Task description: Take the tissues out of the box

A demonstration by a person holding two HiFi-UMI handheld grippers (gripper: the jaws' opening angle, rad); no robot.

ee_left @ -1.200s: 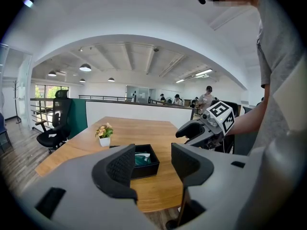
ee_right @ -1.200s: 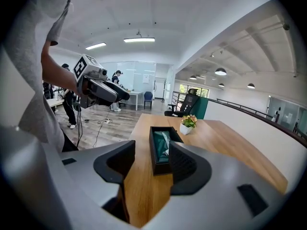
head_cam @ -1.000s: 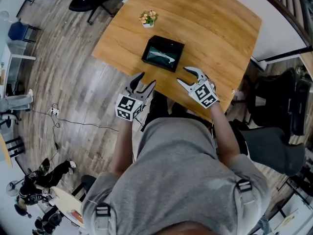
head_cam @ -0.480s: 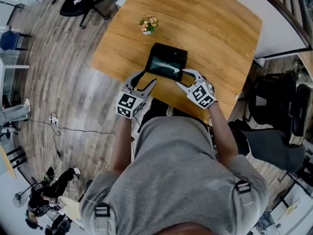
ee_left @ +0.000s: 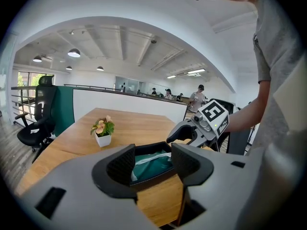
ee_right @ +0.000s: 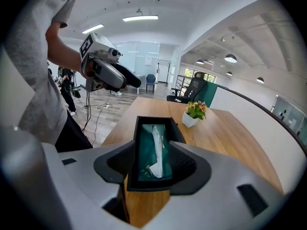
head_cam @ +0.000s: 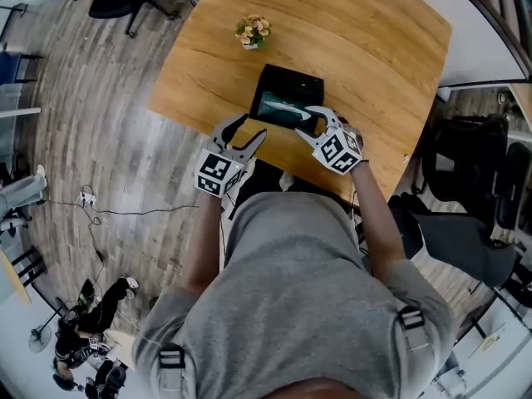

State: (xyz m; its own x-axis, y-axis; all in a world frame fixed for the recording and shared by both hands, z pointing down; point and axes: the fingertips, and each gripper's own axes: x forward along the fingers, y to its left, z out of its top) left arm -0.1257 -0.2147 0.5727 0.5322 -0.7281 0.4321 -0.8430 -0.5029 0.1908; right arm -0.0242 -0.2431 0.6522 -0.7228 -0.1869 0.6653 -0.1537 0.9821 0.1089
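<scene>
— Leftmost?
— The left claw hovers at the wooden surface's near edge, jaws wide apart, empty.
— And the tissue box?
— Flat on the surface just beyond, with a white tissue in its slot.
— Right claw?
— Over the box's near end, jaws spread, gripping nothing.

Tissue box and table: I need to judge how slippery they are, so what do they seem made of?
The tissue box looks like rigid black plastic or leatherette, matte: straight rims, no glare; which, I cannot tell. The table looks like wood or wood-grain laminate, smooth satin finish: lengthwise grain, soft sheen.
</scene>
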